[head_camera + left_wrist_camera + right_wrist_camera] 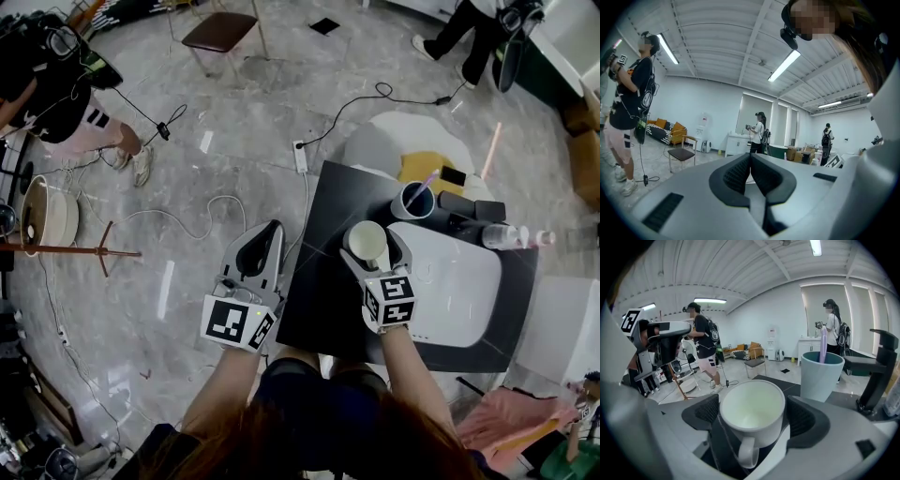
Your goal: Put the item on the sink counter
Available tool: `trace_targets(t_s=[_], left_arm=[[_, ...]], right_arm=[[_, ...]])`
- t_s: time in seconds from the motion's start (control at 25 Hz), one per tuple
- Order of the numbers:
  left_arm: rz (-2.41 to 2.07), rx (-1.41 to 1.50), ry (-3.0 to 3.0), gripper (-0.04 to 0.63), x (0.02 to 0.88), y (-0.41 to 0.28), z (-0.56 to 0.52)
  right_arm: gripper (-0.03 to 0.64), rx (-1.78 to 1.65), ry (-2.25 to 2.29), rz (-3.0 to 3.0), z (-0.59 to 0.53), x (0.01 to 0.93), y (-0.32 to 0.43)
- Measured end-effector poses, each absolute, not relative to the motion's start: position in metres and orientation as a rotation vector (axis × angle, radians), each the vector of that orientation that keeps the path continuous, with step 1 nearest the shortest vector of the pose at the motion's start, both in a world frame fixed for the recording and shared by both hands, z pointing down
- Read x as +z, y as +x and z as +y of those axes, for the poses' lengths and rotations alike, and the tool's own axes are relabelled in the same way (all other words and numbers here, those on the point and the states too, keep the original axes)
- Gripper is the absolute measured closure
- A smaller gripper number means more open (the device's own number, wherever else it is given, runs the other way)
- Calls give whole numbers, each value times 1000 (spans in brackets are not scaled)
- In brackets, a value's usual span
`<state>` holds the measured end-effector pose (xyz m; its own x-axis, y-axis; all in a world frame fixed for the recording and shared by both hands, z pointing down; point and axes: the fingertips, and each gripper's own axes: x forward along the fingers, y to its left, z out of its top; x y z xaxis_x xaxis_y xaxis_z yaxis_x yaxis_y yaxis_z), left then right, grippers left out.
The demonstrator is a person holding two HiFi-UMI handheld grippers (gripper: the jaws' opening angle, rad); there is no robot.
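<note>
A white mug (367,242) stands upright on the black sink counter (323,291), at the left rim of the white basin (450,291). My right gripper (373,251) straddles it with its jaws wide. In the right gripper view the mug (752,411) sits between the dark pads (707,409) with a thin gap on each side and its handle pointing back at the camera. My left gripper (270,230) hangs over the floor left of the counter; in its own view the left gripper (750,157) has its pads together and holds nothing.
A blue-grey cup (412,200) with a toothbrush stands just beyond the mug, beside a black faucet (469,206) and bottles (506,236). A chair (220,30), floor cables and several people surround the stand.
</note>
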<state>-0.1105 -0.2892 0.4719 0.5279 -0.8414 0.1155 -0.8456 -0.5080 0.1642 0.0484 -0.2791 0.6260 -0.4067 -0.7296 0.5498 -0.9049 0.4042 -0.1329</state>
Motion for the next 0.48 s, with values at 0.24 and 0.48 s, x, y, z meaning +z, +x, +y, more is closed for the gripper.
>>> trace_targets(t_s=[0.24,0.48], left_arm=[[-1444,19,2577,572,463,-106,-287],[-1453,9,2590,572,451,-103,-287]], right_arm=[[149,566,1416,-2308,-279,603,51],[204,544,1451,-2356,-280,578,56]])
